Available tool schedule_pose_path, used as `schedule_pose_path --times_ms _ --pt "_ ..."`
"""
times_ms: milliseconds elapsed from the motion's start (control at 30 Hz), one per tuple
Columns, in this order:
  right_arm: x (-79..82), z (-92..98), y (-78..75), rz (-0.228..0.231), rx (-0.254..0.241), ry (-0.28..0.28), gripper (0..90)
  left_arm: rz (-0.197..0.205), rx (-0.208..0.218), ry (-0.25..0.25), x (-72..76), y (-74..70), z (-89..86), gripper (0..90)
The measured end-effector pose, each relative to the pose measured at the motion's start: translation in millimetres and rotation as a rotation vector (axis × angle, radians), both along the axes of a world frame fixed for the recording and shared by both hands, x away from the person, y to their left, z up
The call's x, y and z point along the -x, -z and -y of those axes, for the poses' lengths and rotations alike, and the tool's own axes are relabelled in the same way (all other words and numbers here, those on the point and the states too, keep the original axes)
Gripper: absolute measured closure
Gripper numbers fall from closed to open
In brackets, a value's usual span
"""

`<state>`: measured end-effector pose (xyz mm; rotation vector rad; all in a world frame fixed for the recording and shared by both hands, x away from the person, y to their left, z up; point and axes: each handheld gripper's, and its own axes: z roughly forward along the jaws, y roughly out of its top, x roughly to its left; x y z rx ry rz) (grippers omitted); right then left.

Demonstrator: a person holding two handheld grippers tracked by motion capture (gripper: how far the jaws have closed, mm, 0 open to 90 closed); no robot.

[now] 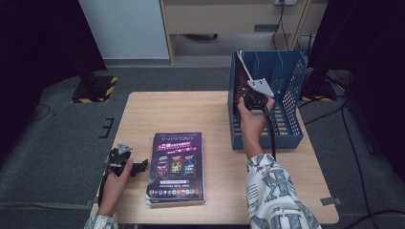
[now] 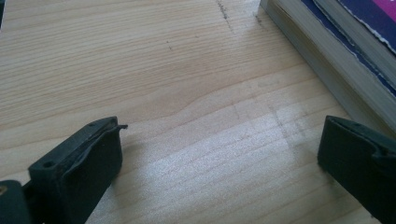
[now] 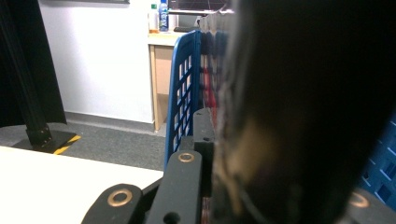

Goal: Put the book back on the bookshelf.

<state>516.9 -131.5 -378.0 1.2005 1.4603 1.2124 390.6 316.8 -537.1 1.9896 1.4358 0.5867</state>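
Observation:
A stack of dark, purple-covered books point(image 1: 176, 167) lies flat at the table's front middle; its page edges point(image 2: 327, 56) show in the left gripper view. My left gripper point(image 1: 139, 167) rests on the table just left of the stack, open point(image 2: 222, 140) over bare wood. A blue mesh crate point(image 1: 286, 81) stands at the back right. My right gripper point(image 1: 249, 93) is at the crate's left wall, shut on a dark book point(image 1: 242, 69) held upright inside it. This book point(image 3: 299, 102) looms blurred and very close between the jaws, next to the blue wall point(image 3: 184, 93).
The wooden table point(image 1: 191, 114) has bare room at its back left and middle. On the carpet stand dark posts with yellow-black striped bases point(image 1: 95, 90). Cables point(image 1: 353, 143) trail on the floor at the right. A pale desk point(image 1: 229, 19) stands behind.

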Motion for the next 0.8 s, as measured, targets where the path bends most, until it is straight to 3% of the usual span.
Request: schedule_pose_path --times_ms 433,800 --pt "0.7 -15.7 0.4 0.002 0.002 -0.003 86.6 -0.001 -0.002 0.001 -0.1 0.0 0.3 0.0" --pt "-1.6 -16.0 -0.3 0.018 -0.007 0.03 86.7 -0.001 -0.004 0.004 -0.5 -0.2 1.0 0.0"
